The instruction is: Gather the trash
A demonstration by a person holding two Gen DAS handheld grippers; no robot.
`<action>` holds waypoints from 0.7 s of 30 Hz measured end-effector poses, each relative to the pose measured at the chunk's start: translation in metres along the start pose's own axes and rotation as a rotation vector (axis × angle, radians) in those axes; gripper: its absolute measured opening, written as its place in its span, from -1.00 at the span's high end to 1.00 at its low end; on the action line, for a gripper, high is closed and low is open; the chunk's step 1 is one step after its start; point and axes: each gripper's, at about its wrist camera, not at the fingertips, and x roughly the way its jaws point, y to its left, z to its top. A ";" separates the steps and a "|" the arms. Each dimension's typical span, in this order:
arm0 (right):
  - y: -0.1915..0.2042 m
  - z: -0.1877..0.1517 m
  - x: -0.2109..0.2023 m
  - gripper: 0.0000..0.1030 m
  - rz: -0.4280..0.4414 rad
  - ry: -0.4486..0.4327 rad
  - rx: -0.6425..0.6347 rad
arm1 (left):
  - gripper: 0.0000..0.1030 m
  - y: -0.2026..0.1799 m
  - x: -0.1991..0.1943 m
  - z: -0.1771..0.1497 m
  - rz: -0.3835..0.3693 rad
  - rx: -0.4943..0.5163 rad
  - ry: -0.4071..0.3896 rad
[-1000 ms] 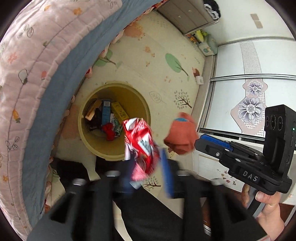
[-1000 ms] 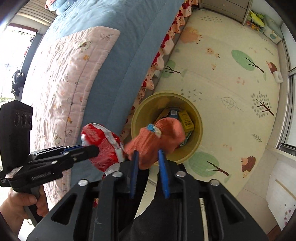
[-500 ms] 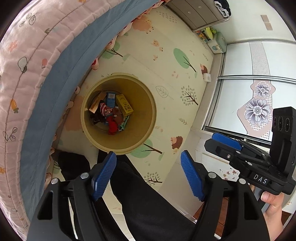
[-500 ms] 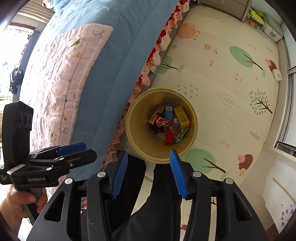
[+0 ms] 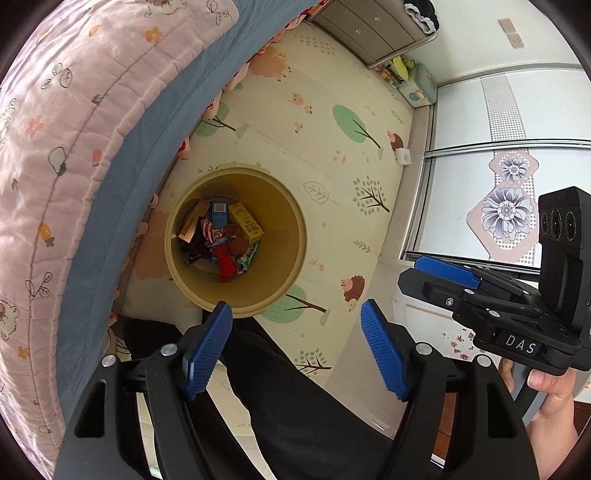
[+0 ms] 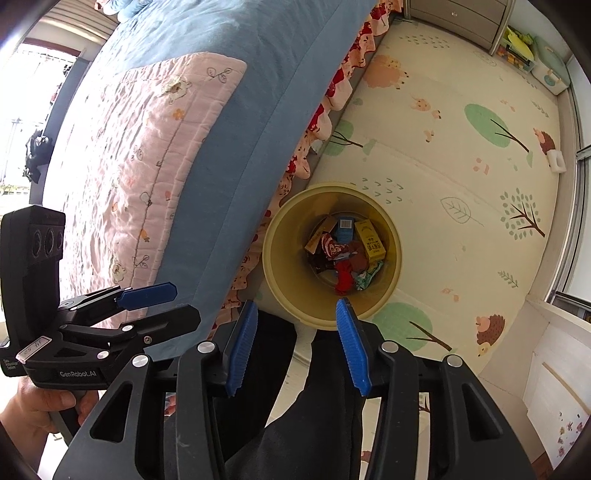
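Note:
A round yellow bin stands on the play mat beside the bed. Inside it lie a red-and-white wrapper, a yellow box, a blue box, a brownish-orange wad and a red scrap. My left gripper hangs above the bin's near rim, open, nothing between its blue pads. The right gripper is also open and empty over the near rim of the bin. Each gripper shows in the other's view: the right gripper at the right edge, the left gripper at the left edge.
A bed with a pink quilt and blue sheet borders the bin on the left. The person's dark trouser legs are below the grippers. A dresser and toy boxes stand at the far wall, with sliding doors on the right.
Both grippers opened. The red-and-white wrapper left my left gripper and the orange wad left my right; both now lie in the bin.

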 end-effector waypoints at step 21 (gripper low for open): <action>0.246 0.046 0.017 0.13 0.046 0.010 -0.404 | -0.40 0.133 -0.161 -0.052 0.056 -0.130 -0.275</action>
